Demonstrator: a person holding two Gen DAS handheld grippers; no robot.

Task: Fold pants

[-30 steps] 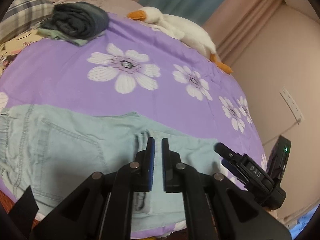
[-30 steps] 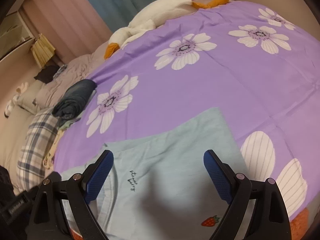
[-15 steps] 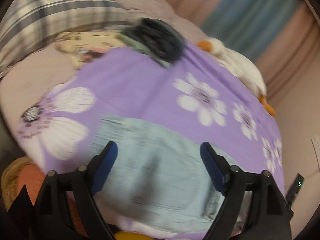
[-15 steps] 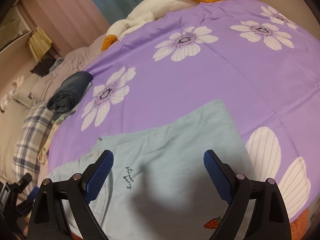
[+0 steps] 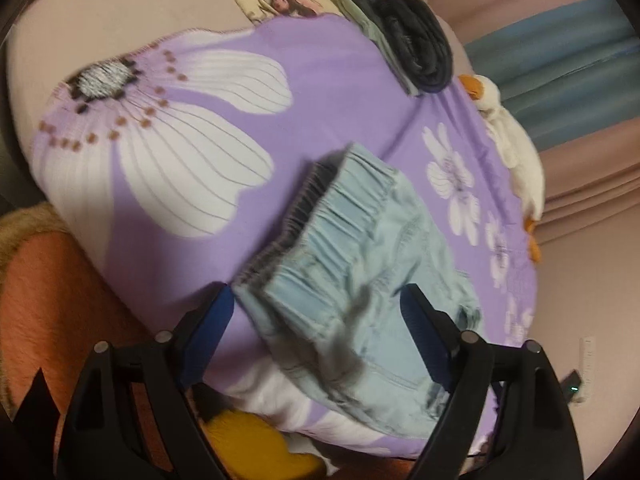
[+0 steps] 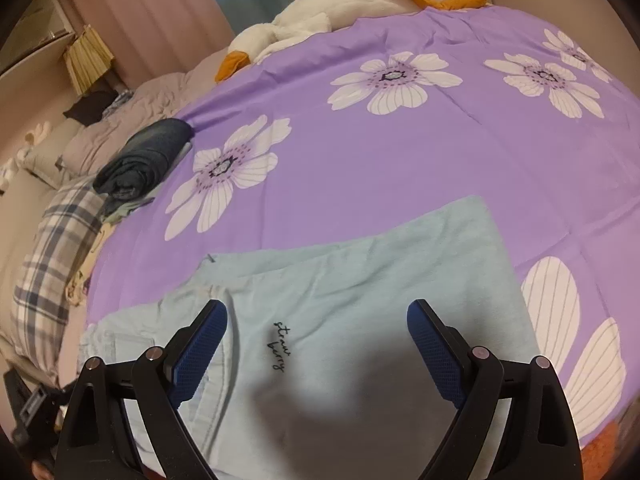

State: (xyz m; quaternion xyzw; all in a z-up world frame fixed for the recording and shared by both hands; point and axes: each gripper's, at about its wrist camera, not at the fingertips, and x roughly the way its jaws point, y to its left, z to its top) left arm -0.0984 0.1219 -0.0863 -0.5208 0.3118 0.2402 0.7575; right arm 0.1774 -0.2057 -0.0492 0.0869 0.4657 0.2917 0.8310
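Note:
Light blue pants [image 5: 360,280] lie flat on the purple flowered bedspread [image 5: 320,100]. In the left wrist view their gathered elastic waistband faces me at the bed's near edge. My left gripper [image 5: 316,300] hovers over that waistband end. Its jaws are wide apart and closing, the waistband corner sits between them, and the pads do not press on it. In the right wrist view the pants [image 6: 400,264] show their folded legs with small black lettering. My right gripper [image 6: 318,316] stands open just above the cloth, casting a shadow on it, with nothing held.
A roll of dark folded clothes [image 6: 148,156] sits at the bedspread's far left by a plaid pillow [image 6: 52,248]. A white plush goose [image 6: 320,20] lies along the back edge by the curtains. An orange blanket [image 5: 40,300] and a yellow item [image 5: 248,440] lie below the bed's near edge.
My left gripper went from shut to wide open, rolled, and swung along the pants to the waistband end. The right gripper drifted slightly over the legs, still open.

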